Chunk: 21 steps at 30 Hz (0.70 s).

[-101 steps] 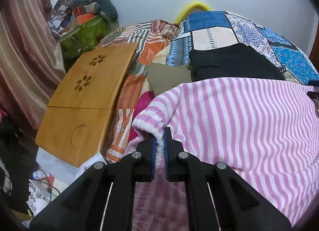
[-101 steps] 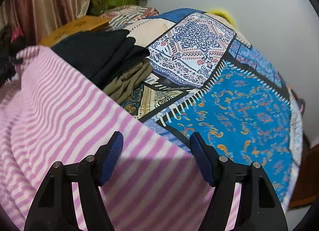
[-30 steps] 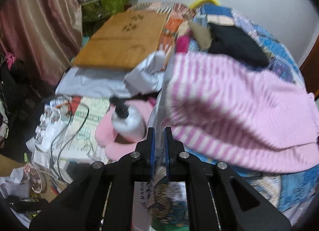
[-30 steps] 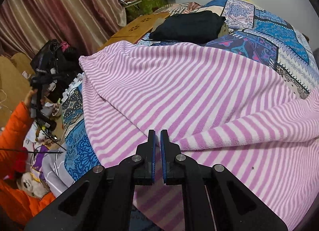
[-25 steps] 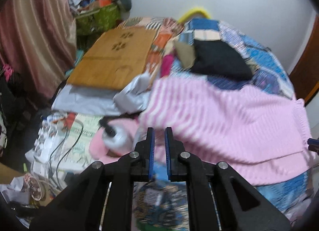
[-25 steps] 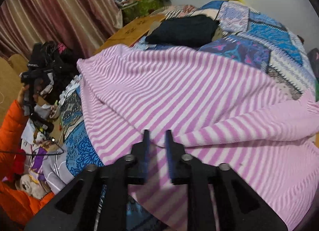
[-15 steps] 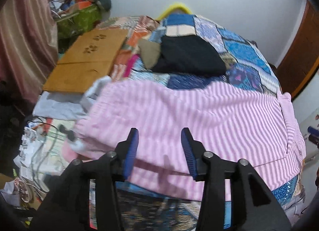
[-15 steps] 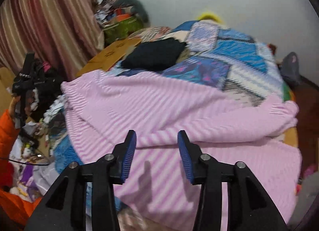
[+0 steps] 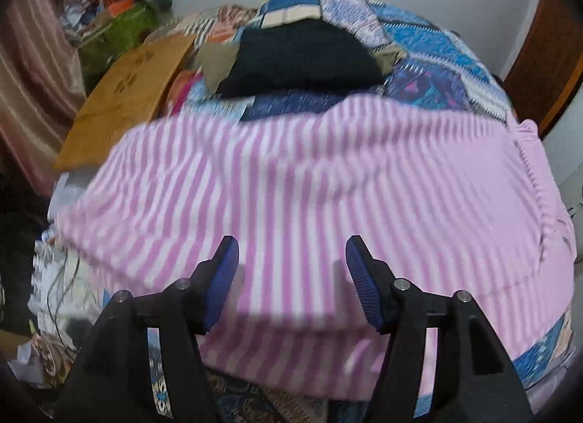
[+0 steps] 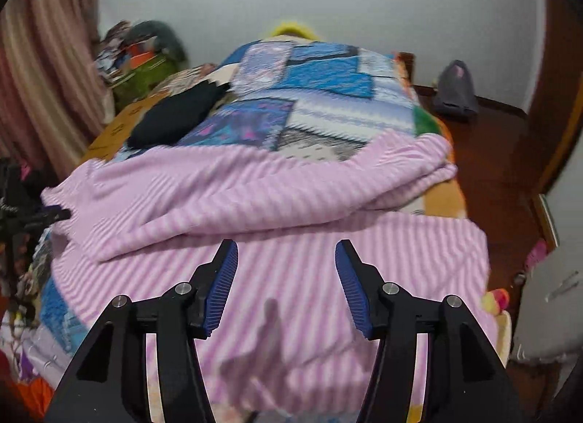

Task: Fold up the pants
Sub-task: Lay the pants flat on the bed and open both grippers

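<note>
The pink-and-white striped pants (image 9: 298, 182) lie spread across the near end of the patchwork bed, one layer folded over another. In the right wrist view the pants (image 10: 277, 189) show a folded upper layer over a flat lower layer. My left gripper (image 9: 292, 277) is open and empty, above the pants' near edge. My right gripper (image 10: 286, 279) is open and empty, above the lower layer. The frames are motion-blurred.
A pile of folded dark clothes (image 9: 298, 54) sits further back on the blue patchwork quilt (image 10: 313, 94). A wooden lap desk (image 9: 127, 94) leans at the bed's left. Clutter covers the floor (image 9: 54, 295) on the left. A wooden door (image 9: 546, 69) stands right.
Both grippers were shut on the pants' edge a second ago. They have let go and opened wide, and the pants now lie on the bed. Both cameras have pulled back and up.
</note>
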### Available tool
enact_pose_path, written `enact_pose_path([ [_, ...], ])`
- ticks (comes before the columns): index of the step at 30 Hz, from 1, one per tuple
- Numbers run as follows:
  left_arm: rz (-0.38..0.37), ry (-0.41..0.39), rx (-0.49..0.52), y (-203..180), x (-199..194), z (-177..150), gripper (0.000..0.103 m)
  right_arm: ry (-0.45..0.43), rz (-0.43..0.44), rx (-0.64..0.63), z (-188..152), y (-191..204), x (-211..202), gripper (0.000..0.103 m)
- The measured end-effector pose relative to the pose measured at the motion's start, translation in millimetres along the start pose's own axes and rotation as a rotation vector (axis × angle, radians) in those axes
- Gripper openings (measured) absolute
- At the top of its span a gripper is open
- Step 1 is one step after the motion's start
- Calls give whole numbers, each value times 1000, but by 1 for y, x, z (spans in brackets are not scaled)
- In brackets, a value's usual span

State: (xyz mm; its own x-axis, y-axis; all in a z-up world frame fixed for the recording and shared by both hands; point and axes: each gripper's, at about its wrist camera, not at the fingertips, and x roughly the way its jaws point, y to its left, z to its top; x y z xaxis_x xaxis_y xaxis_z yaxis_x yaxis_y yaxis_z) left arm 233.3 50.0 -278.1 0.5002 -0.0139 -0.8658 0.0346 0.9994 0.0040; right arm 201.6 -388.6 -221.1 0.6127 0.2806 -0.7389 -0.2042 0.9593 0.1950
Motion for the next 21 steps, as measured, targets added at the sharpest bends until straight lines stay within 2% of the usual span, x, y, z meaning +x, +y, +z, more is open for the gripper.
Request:
enact_pose_path([
  [4,-4,-54,21,-17,-3,35,66,-38,-50,30,20,-25,7,63],
  [8,-4,-78,29,-31,8,65,70,-59,-75,58,50,-49,25,64],
  [13,-18,-82,30,-41,32,95,73,-29,-92,76,83,-75,71,64],
  [17,-24,-58,30,-43,55,107,73,25,-91,84,99,-90,118,64],
  [21,-27,-26,33,-44,76,110,73,79,-127,57,109,-100,163,64],
])
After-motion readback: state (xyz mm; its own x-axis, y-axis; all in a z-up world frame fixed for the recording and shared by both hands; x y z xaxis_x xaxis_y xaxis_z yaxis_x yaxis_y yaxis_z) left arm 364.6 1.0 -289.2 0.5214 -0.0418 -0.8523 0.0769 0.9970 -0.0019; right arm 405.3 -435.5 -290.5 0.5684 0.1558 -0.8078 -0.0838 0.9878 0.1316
